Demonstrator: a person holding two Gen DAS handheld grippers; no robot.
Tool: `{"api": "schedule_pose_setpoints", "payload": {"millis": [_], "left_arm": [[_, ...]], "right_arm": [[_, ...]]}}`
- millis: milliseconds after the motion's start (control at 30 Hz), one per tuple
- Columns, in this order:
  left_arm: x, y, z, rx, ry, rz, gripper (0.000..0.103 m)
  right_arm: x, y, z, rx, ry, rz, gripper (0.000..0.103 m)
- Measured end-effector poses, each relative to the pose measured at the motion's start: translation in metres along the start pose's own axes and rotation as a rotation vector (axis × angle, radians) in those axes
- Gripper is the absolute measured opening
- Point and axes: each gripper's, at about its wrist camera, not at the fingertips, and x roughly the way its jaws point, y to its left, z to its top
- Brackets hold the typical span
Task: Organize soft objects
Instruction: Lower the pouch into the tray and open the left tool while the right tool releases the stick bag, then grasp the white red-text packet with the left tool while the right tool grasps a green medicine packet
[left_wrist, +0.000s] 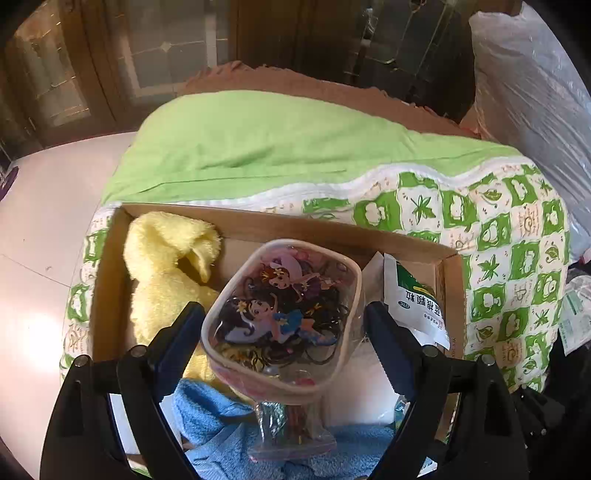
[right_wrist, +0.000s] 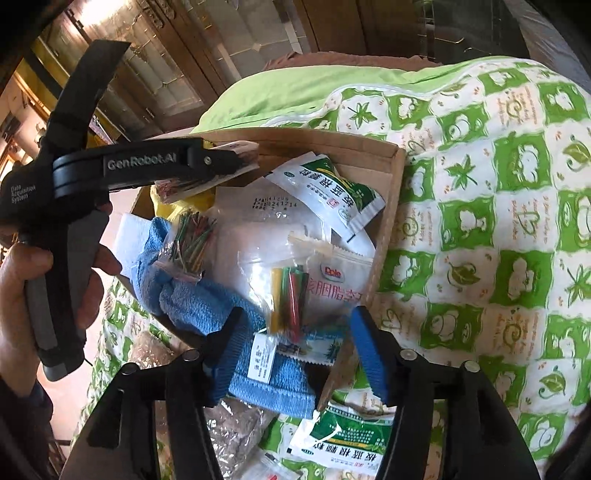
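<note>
Left wrist view: the left tool stands spread wide around a clear, rounded cartoon pouch of hair ties, its pads apart from it, over a cardboard box holding a fluffy yellow towel and a blue terry towel.

Right wrist view: the right tool, released, points steeply down; a crinkly packet of coloured sticks lies between its fingers, untouched. A hand grips the left tool's handle.
</note>
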Motion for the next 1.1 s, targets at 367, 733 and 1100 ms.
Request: {"api": "schedule_pose_setpoints", "payload": {"millis": [367, 733, 1100], "left_arm": [[-0.022, 0.007, -0.031, 0.015, -0.003, 0.014, 0.089], [-0.072, 0.026, -0.081, -0.042, -0.058, -0.042, 0.089], [-0.099, 0.008, -0.233, -0.088, -0.039, -0.129, 0.089]], "right_arm": [[-0.024, -0.025, -0.038, 0.062, 0.013, -0.012, 0.076], [-0.028, -0.042, -0.075, 0.124, 0.06, -0.009, 0.085], [-0.024, -0.041, -0.098, 0.12, 0.072, -0.04, 0.09]]}}
